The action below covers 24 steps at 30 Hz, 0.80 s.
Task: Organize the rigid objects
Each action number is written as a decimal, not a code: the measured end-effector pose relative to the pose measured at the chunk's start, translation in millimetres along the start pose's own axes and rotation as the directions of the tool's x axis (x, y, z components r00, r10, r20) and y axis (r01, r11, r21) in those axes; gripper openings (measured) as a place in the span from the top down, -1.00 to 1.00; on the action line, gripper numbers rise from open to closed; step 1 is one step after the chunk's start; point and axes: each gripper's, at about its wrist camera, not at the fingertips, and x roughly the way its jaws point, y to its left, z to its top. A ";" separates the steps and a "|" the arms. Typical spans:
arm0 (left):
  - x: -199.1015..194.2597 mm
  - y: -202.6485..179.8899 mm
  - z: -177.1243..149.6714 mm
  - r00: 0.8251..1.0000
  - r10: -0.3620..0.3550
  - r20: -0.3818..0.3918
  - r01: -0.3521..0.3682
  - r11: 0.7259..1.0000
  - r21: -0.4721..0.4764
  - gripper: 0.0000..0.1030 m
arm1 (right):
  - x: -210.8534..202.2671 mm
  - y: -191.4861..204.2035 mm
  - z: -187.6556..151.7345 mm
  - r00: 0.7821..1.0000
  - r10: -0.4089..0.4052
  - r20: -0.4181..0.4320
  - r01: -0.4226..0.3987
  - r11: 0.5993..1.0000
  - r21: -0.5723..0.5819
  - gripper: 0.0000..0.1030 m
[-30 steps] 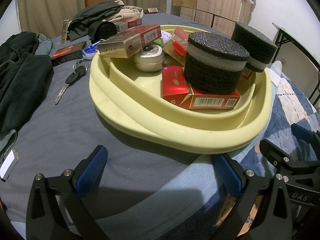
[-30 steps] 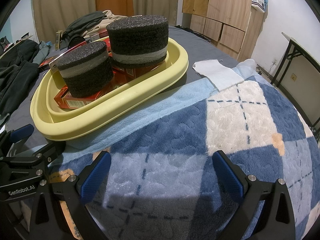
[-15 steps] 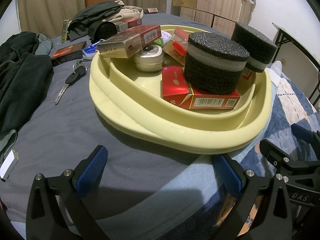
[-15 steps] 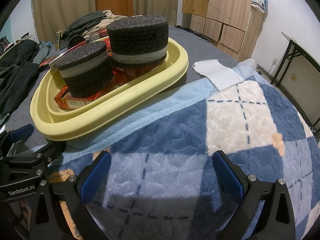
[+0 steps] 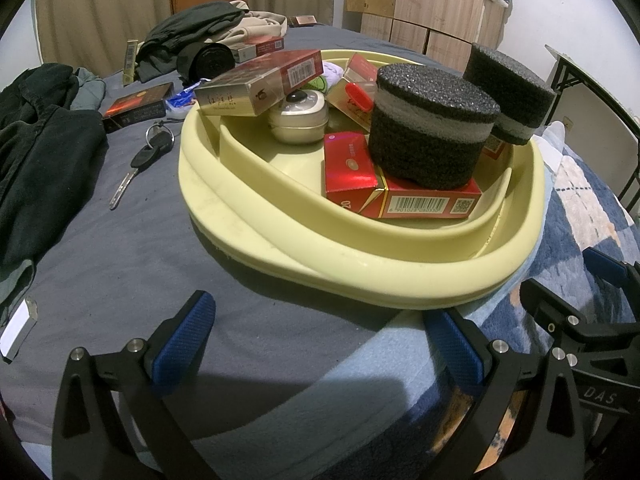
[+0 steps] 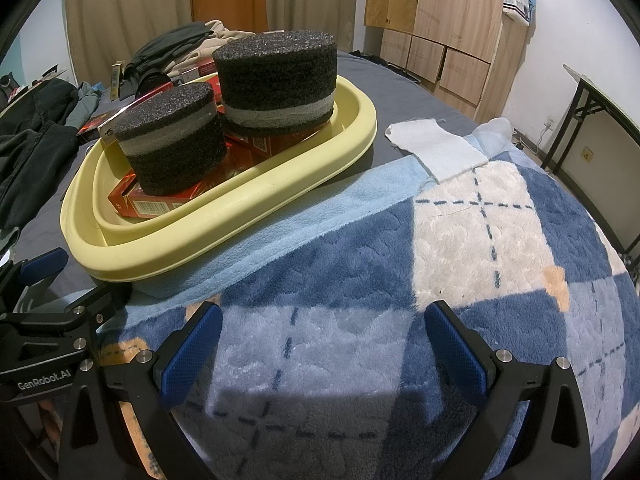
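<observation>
A pale yellow basin (image 5: 280,248) (image 6: 224,216) rests on the bed. It holds red cartons (image 5: 404,200), a gold-and-red box (image 5: 256,84), a round metal tin (image 5: 298,122) and two black foam cylinders (image 5: 432,132) (image 5: 508,92) (image 6: 276,80) (image 6: 172,144). My left gripper (image 5: 320,344) hovers open in front of the basin's near rim, with nothing between its fingers. Over the plaid blanket to the basin's right, my right gripper (image 6: 320,344) is open and holds nothing. Each gripper shows at the edge of the other's view.
A car key (image 5: 140,164), a dark red box (image 5: 136,108) and dark clothes (image 5: 36,144) lie left of the basin on the grey sheet. More clothes (image 5: 200,36) are piled behind. A white cloth (image 6: 436,148) lies on the blue plaid blanket (image 6: 460,264). Wooden cabinets (image 6: 440,20) stand beyond.
</observation>
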 end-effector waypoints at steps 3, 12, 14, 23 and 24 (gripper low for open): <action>-0.3 -0.1 0.4 1.000 -0.001 0.001 0.001 1.000 0.000 -1.00 | 0.0 0.0 0.0 1.000 0.000 0.000 0.000 1.000 0.000 -1.00; -0.5 0.4 -0.2 1.000 0.000 0.001 0.000 1.000 0.000 -1.00 | 0.0 -0.2 0.0 1.000 0.000 0.000 0.000 1.000 -0.001 -1.00; -1.4 0.3 0.2 1.000 -0.002 0.001 0.002 1.000 -0.001 -1.00 | 0.0 0.0 0.1 1.000 -0.001 0.000 0.001 1.000 -0.001 -1.00; -0.7 -2.7 -0.6 1.000 0.016 0.010 -0.016 1.000 0.004 -1.00 | 0.2 -0.2 -0.1 1.000 -0.001 0.000 0.001 1.000 -0.001 -1.00; -0.6 -2.9 -0.6 1.000 0.014 0.009 -0.014 1.000 0.003 -1.00 | 0.2 -0.1 0.0 1.000 -0.001 -0.001 0.001 1.000 -0.001 -1.00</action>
